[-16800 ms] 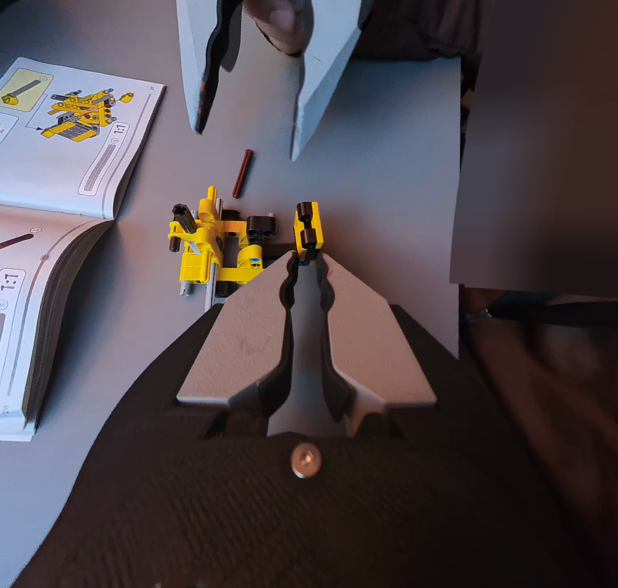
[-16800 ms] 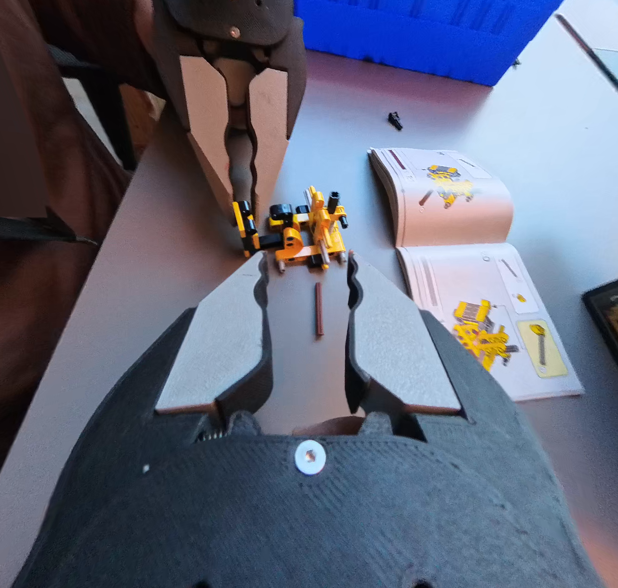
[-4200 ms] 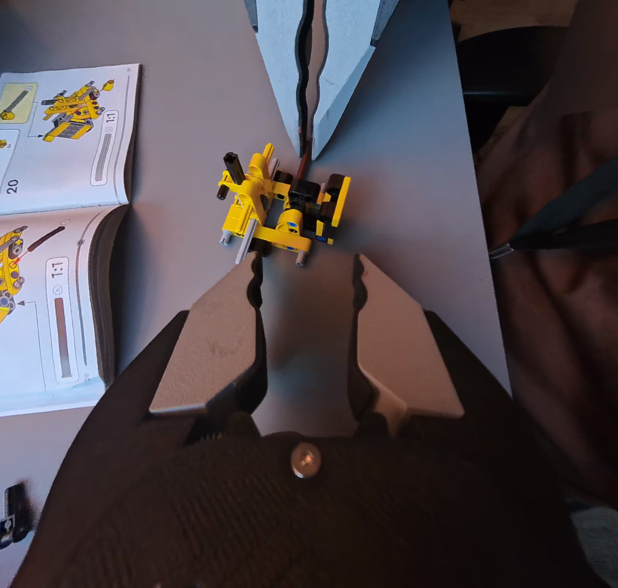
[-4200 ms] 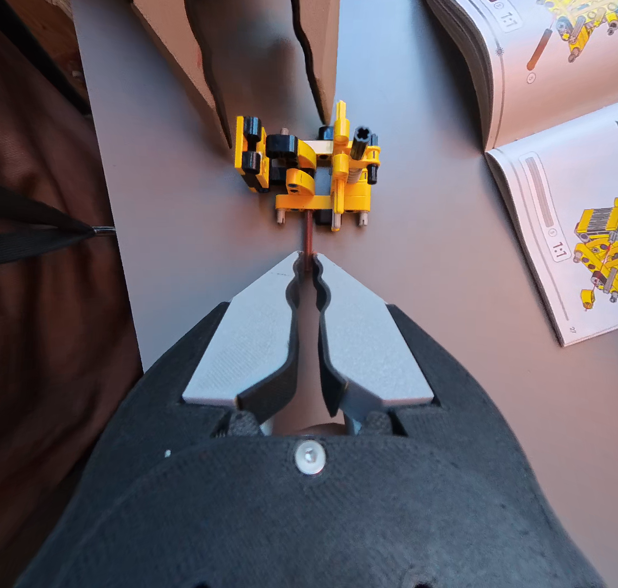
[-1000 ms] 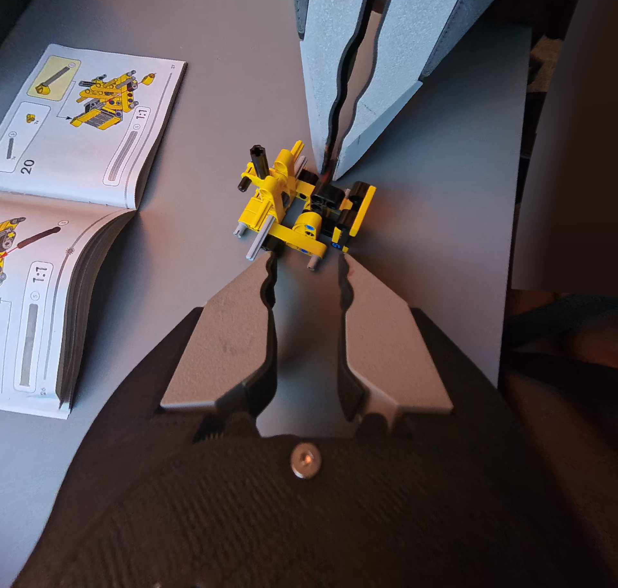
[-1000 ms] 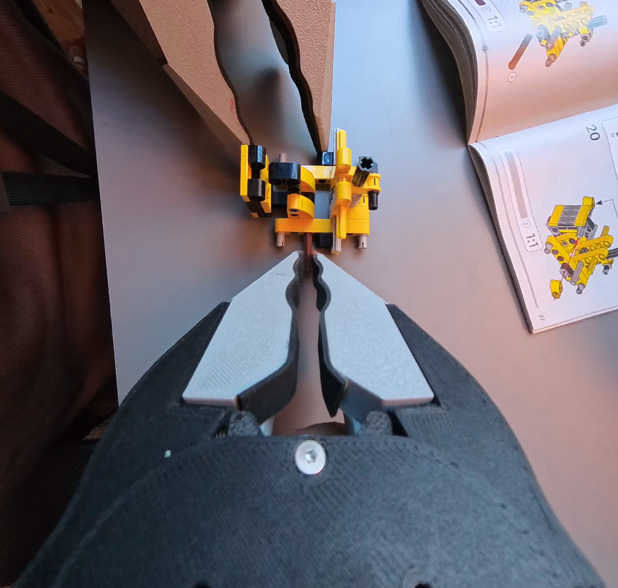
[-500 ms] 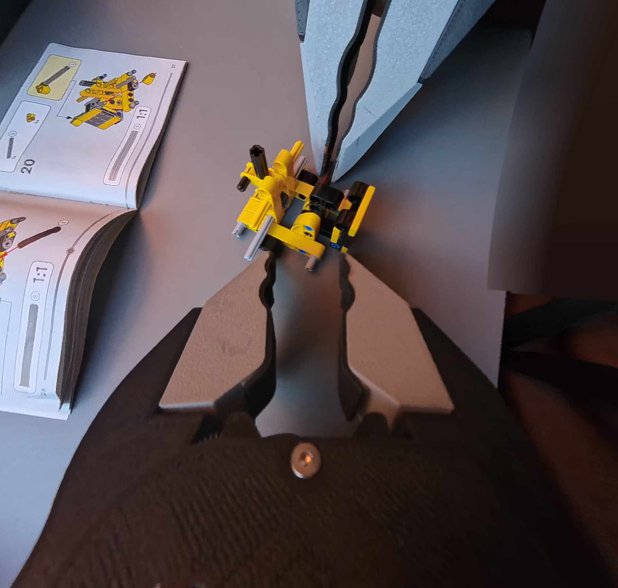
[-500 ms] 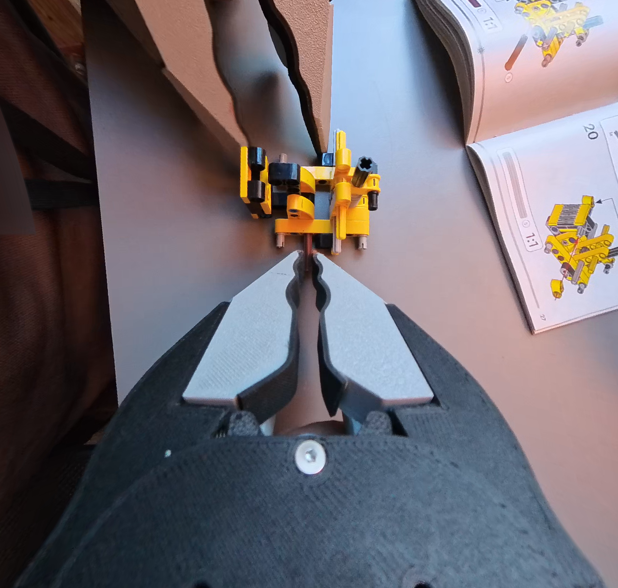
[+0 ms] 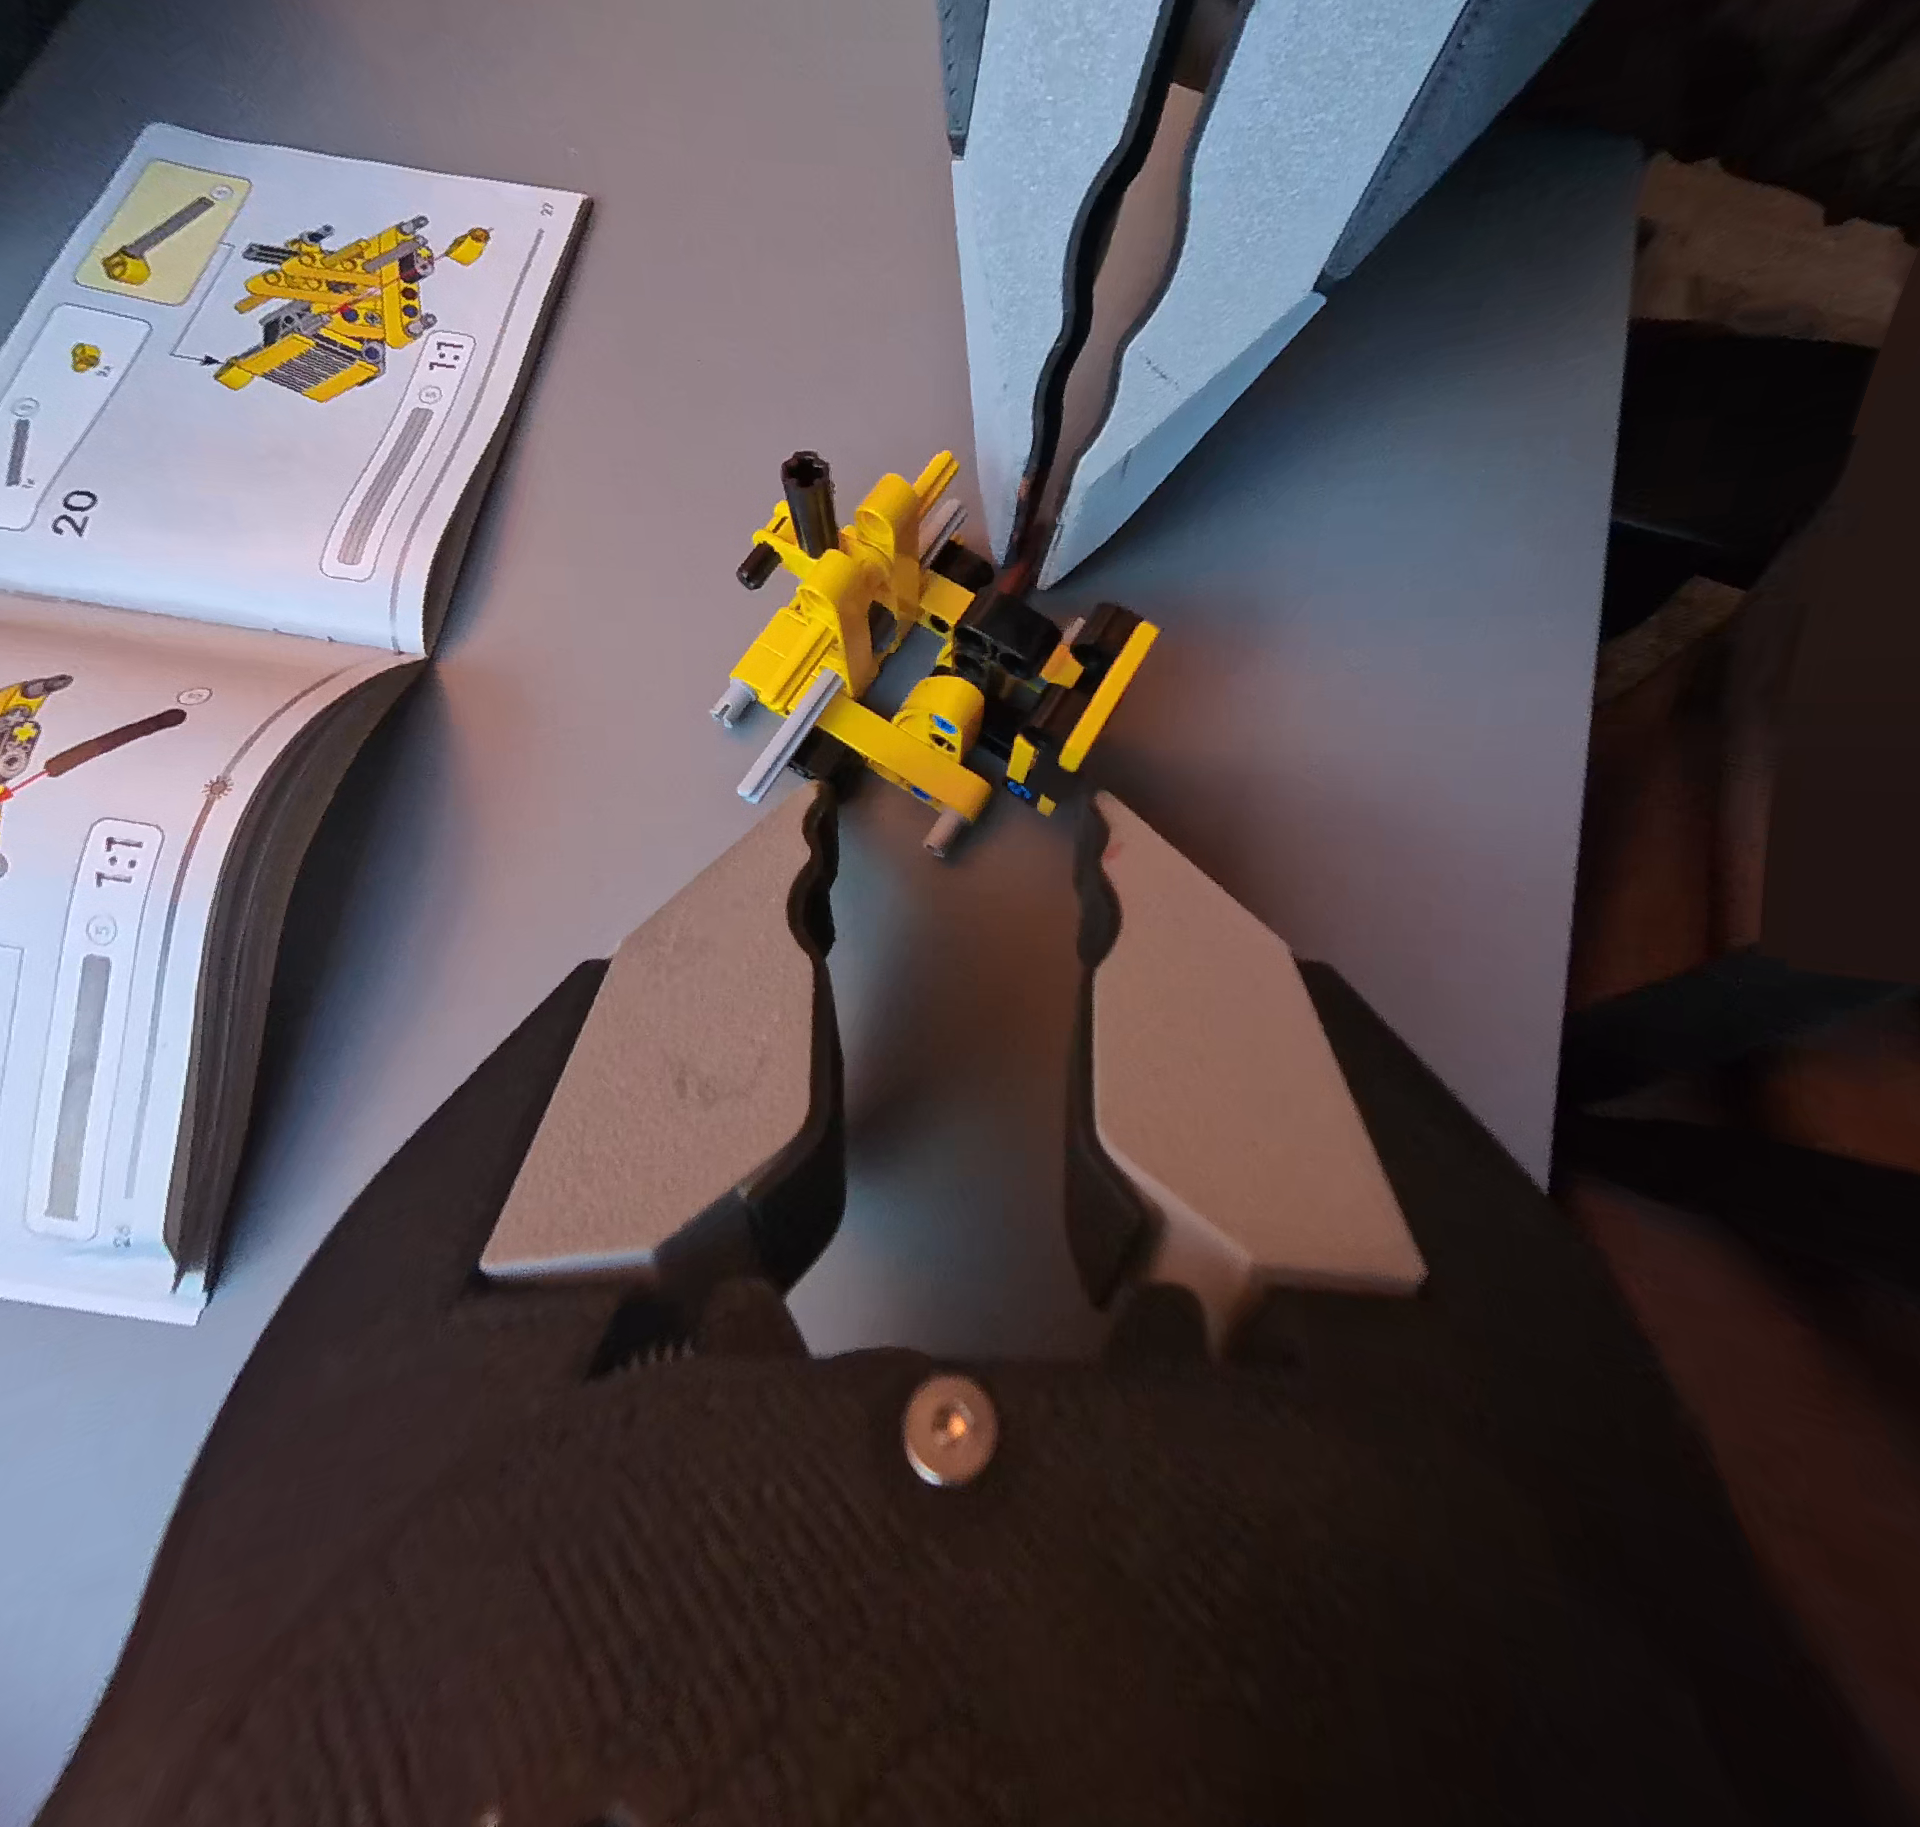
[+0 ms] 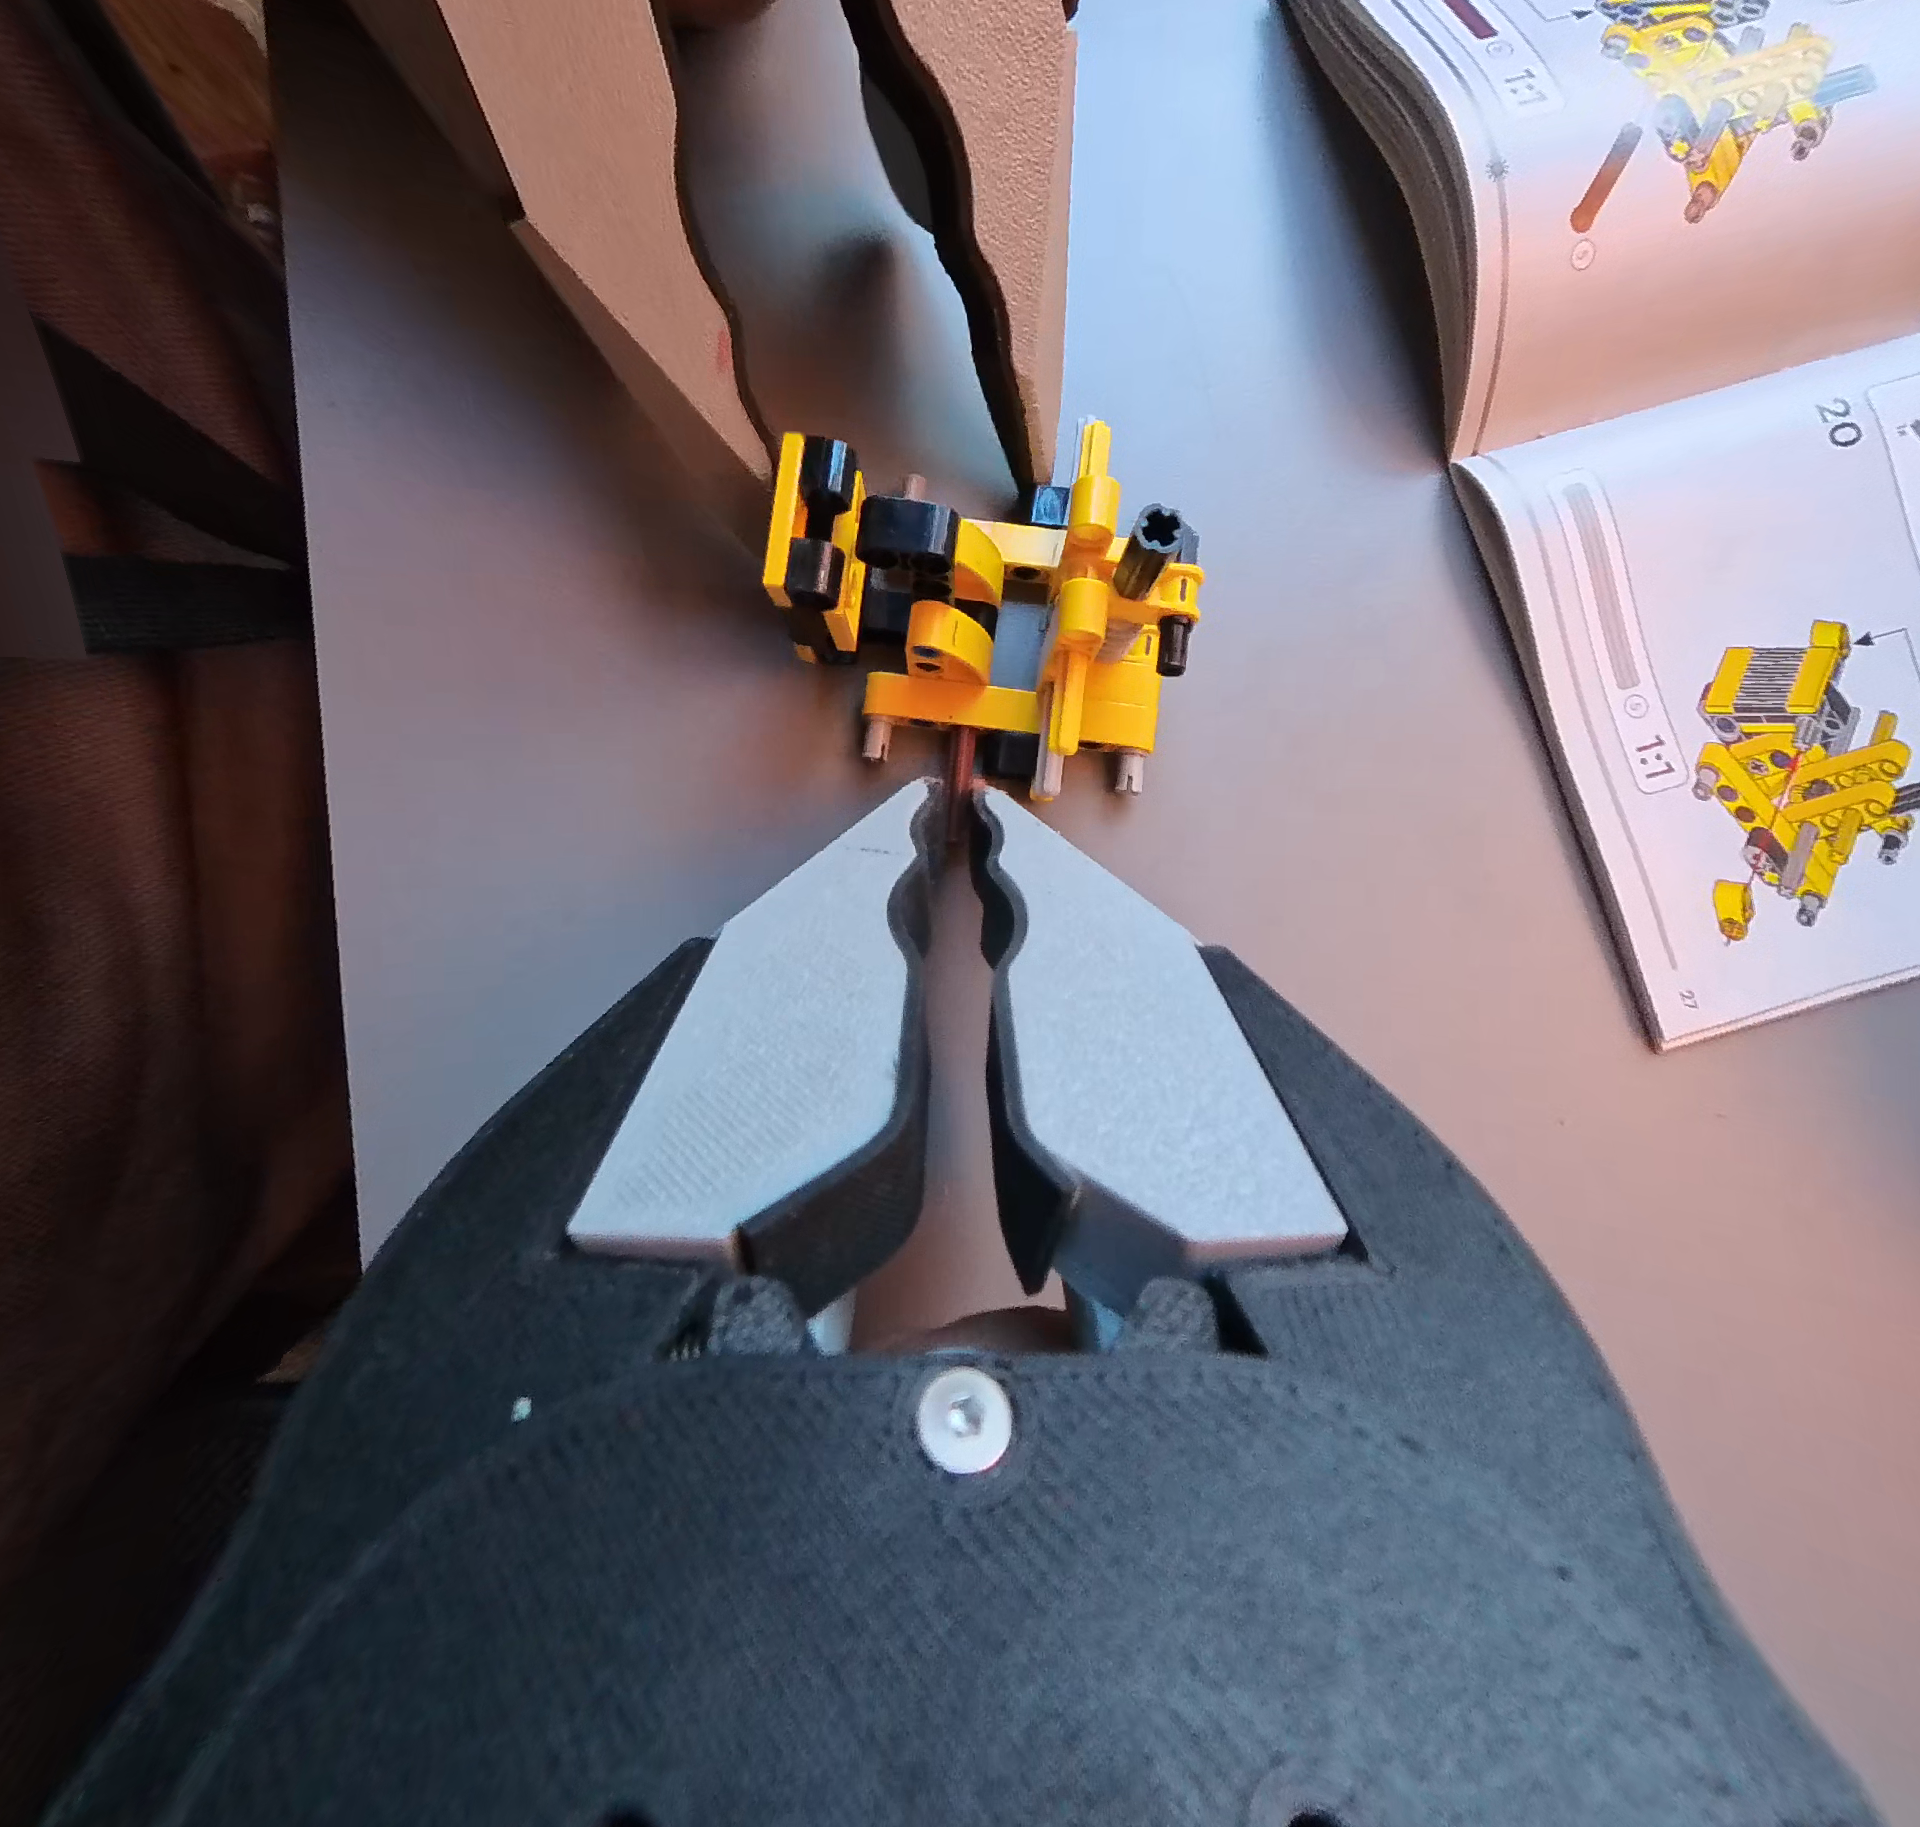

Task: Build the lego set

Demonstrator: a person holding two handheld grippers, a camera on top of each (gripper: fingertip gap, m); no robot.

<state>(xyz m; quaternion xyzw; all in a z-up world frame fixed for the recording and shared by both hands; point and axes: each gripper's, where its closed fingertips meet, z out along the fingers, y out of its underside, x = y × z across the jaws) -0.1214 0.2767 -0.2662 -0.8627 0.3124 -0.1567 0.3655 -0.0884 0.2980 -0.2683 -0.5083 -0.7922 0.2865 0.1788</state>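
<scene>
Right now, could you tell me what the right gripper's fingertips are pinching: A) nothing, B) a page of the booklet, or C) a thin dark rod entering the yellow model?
C: the right gripper is closed on a thin dark rod poking into the yellow model.

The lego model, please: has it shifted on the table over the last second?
No. The lego model sits at the same spot relative to the open booklet in the left wrist view, with both grippers' tips beside it as before.
</scene>
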